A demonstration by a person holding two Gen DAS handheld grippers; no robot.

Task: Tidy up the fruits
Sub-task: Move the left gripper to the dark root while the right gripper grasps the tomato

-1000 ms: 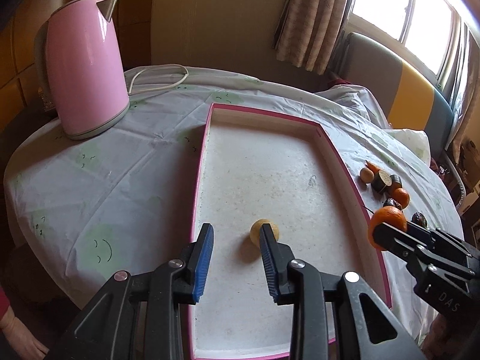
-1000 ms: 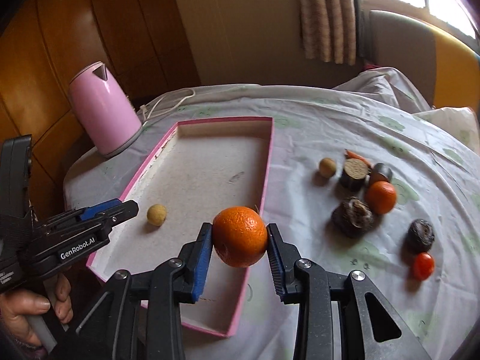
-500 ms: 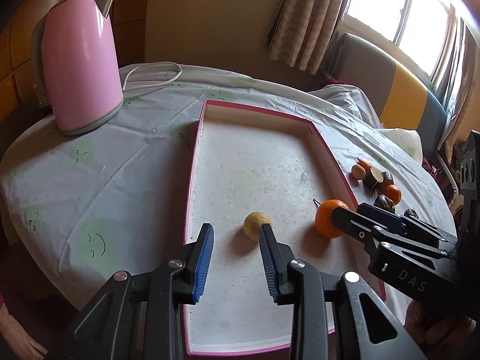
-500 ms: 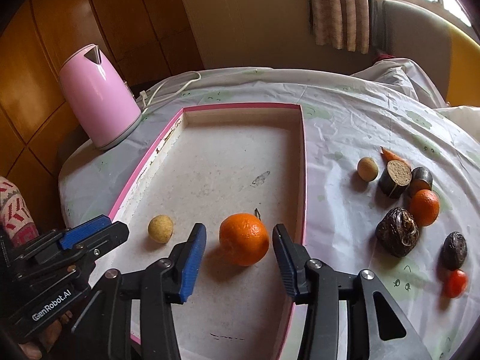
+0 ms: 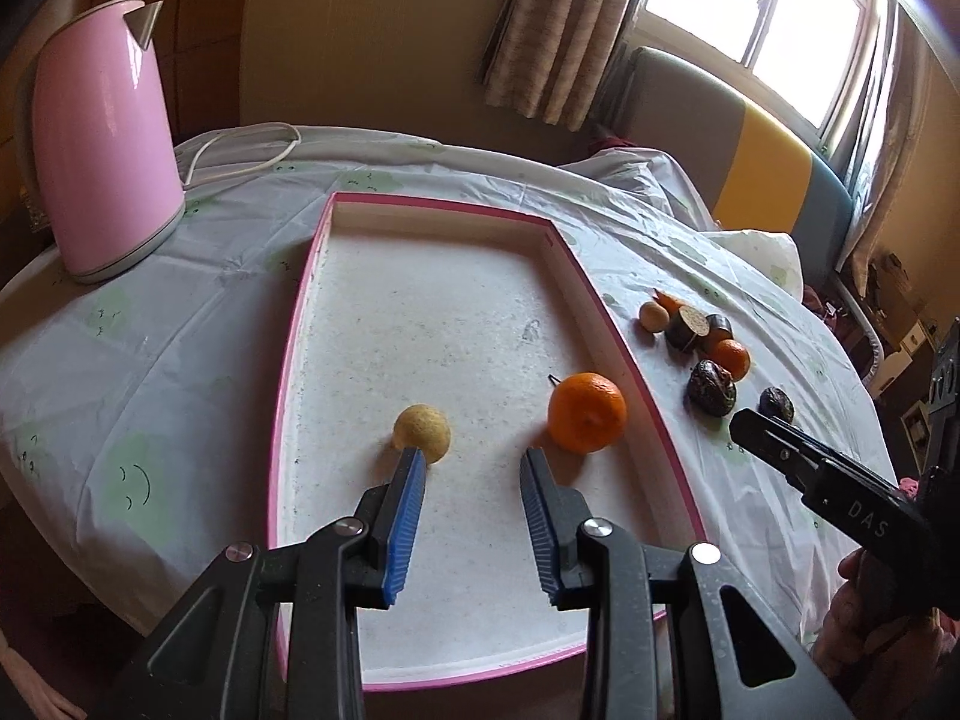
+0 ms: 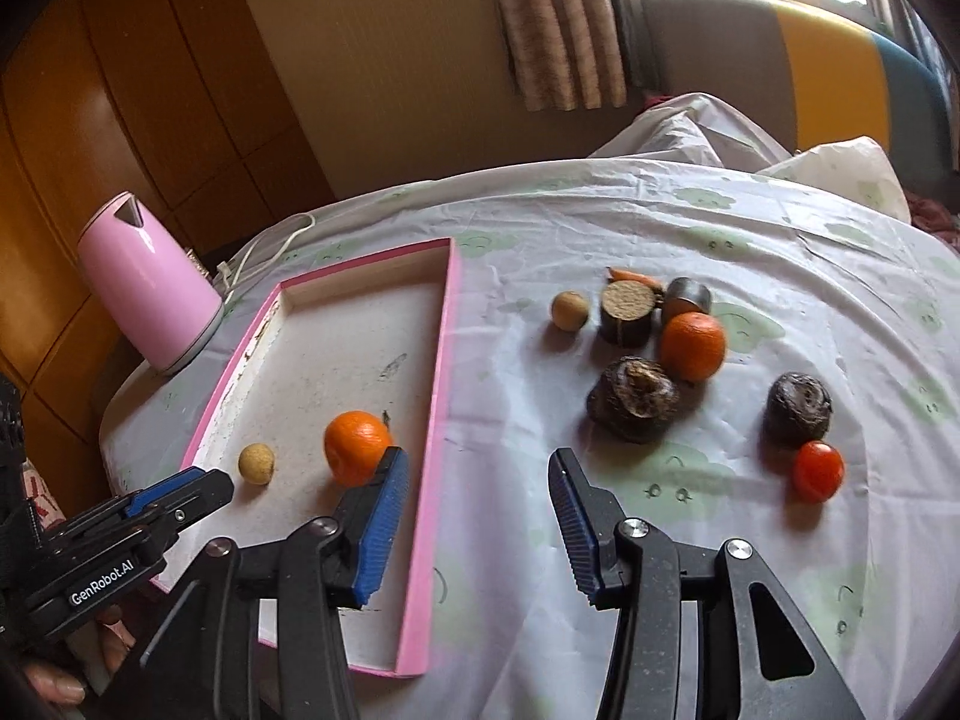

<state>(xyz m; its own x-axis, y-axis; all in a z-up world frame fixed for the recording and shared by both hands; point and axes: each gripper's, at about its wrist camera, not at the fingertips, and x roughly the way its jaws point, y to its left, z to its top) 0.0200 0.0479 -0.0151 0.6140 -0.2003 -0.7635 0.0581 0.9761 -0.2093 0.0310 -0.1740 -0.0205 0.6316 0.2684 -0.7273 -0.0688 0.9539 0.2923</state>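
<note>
Blue-padded jaws of the left gripper (image 5: 471, 459) stand parted over the near end of a pink-rimmed tray (image 5: 624, 354), opening, with nothing between them; the left finger's tip sits just in front of a small yellow fruit (image 5: 422, 432) on the tray floor. To the right of it, well clear of the pads, an orange (image 5: 587, 412) rests inside the tray near its right wall, a short stalk showing behind it. At the frame's right edge the right gripper (image 6: 477, 474) enters, held by a person's hand (image 5: 864, 648).

From the right wrist view, that gripper's jaws are spread and hold nothing, poised above the tray's right rim and the white tablecloth (image 6: 780, 240). The orange lies just beyond its left finger. Farther out on the cloth, still outside the tray, a cluster waits: a large dark wrinkled fruit (image 6: 633, 407), a second dark fruit (image 6: 800, 408), a small red one (image 6: 817, 471) just in front of it, a smaller orange (image 6: 692, 345), a tan ball (image 6: 570, 311), a dark cut stub (image 6: 627, 312), a grey cylinder (image 6: 689, 296) and what looks like a bit of carrot (image 6: 630, 276), partly hidden.

Beyond the tray's left side stands a pink kettle (image 5: 99, 162), its white cord (image 5: 240, 150) looping behind. A curtain (image 5: 558, 30) and bright window (image 5: 750, 6) close the scene.
</note>
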